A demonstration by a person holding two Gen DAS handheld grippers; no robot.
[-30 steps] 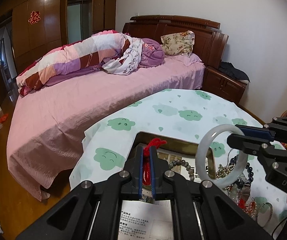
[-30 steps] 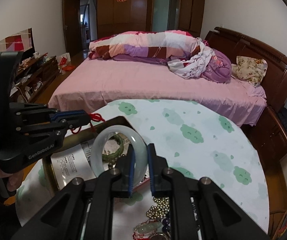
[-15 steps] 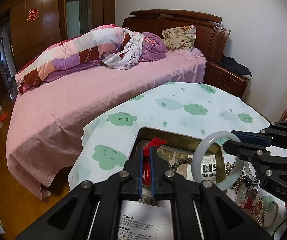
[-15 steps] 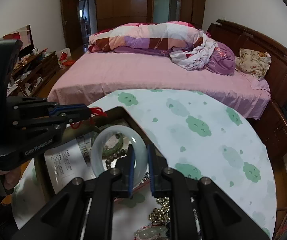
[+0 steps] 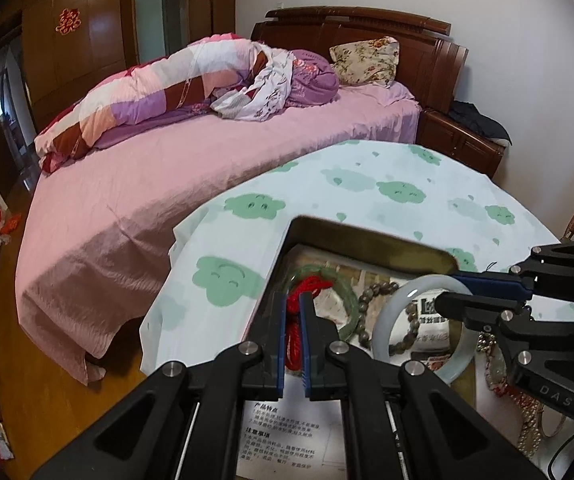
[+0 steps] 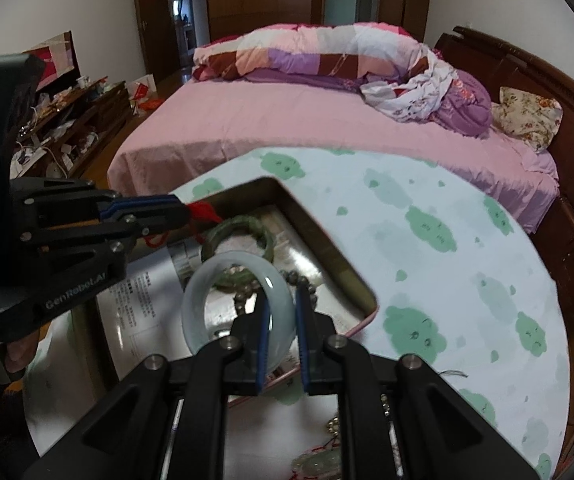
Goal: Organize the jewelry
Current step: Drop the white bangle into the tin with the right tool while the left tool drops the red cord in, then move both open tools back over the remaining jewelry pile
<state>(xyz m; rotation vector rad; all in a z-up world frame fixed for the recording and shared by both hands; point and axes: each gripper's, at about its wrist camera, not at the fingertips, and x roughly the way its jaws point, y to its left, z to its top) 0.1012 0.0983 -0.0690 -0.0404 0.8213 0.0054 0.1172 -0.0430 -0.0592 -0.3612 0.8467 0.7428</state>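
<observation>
Both grippers have sunk toward the tin since a second ago, and the dark green bangle, hidden before in the left wrist view, now shows inside it.

At the lower centre of the left wrist view the left gripper is closed tight on a red cord; the cord bunches out past the fingertips and hangs over the green bangle lying in the tin. From the right edge of that frame the right gripper reaches in, pinching the rim of a pale bangle held upright on edge over the tin's floor.

In the right wrist view the right gripper is nearly closed on the pale bangle, one pad on each face of its band, with the ring standing out to the left of the fingers. Beneath it lie a bead bracelet and printed paper. The left gripper enters from the left edge, its red cord touching or just above the green bangle; which, I cannot tell.

The tin's far rim runs diagonally just beyond the pale bangle. Past that rim the cloud-print tablecloth is bare out to the table's round edge, with the pink bed behind. More loose jewelry lies at the lower right of the left wrist view.
</observation>
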